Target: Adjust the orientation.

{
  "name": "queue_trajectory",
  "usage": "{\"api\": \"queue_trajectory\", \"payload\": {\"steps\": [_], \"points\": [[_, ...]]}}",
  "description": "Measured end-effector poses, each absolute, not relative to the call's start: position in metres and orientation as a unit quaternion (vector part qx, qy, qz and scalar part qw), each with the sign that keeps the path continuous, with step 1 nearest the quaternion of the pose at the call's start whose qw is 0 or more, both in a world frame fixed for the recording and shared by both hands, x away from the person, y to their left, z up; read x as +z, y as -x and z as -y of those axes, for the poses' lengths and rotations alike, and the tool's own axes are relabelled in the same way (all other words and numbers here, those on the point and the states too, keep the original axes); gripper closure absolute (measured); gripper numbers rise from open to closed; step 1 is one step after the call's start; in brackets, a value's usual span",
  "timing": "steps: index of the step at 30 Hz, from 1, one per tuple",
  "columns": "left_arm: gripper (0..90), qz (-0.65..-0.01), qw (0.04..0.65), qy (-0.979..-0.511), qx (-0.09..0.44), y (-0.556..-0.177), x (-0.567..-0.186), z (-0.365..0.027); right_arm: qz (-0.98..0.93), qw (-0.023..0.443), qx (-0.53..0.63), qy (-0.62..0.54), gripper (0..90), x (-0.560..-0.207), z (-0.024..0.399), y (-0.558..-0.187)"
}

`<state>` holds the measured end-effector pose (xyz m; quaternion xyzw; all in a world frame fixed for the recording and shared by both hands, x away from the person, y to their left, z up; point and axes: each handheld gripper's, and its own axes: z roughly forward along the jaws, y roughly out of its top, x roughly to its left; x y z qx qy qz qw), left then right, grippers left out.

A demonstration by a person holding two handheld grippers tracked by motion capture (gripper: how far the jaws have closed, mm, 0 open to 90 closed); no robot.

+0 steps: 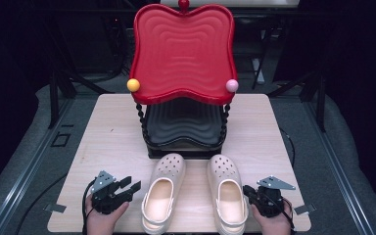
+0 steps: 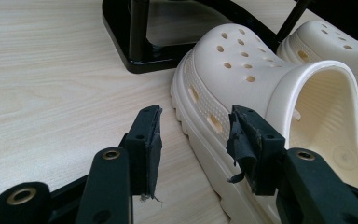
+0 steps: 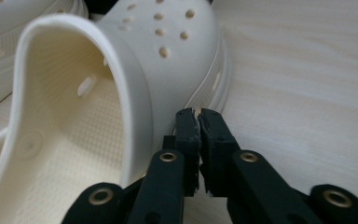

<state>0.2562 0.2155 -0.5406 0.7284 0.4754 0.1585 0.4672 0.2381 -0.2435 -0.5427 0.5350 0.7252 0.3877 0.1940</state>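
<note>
A: Nearest the high camera, 2 hands are resting at the worktop's front edge, each gripping tongs, with 2 cream clogs lying between them, toes pointing at the rack.

B: The left tongs are standing wide apart and holding nothing. Their own view is showing the left clog's sole edge just beside 1 jaw; I cannot tell whether they are touching.

A: The right tongs are sitting just beside the right clog. In the right gripper view the jaws are nearly together, a thin slit between them, nothing clamped.

B: The high view is adding the red tray on top of the rack, the black tray beneath, and a yellow ball and pink ball at its corners.
</note>
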Motion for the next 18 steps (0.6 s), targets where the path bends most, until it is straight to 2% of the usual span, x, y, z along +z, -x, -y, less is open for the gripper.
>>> {"api": "queue_trajectory", "payload": {"steps": [5, 10, 14, 18], "points": [[53.9, -0.473, 0.468, -0.729, 0.158, -0.256, -0.541, -0.214, -0.704, 0.218, 0.431, -0.520, 68.9, -0.520, 0.243, -0.223], [53.8, -0.469, 0.473, -0.729, 0.158, -0.254, -0.540, -0.211, -0.711, 0.219, 0.447, -0.497, 63.3, -0.516, 0.230, -0.215], [53.0, -0.461, 0.481, -0.731, 0.151, -0.251, -0.539, -0.209, -0.737, 0.209, 0.410, -0.495, 64.5, -0.526, 0.221, -0.219], [52.7, -0.456, 0.485, -0.732, 0.147, -0.249, -0.538, -0.205, -0.739, 0.237, 0.380, -0.503, 78.5, -0.528, 0.215, -0.222]]}}
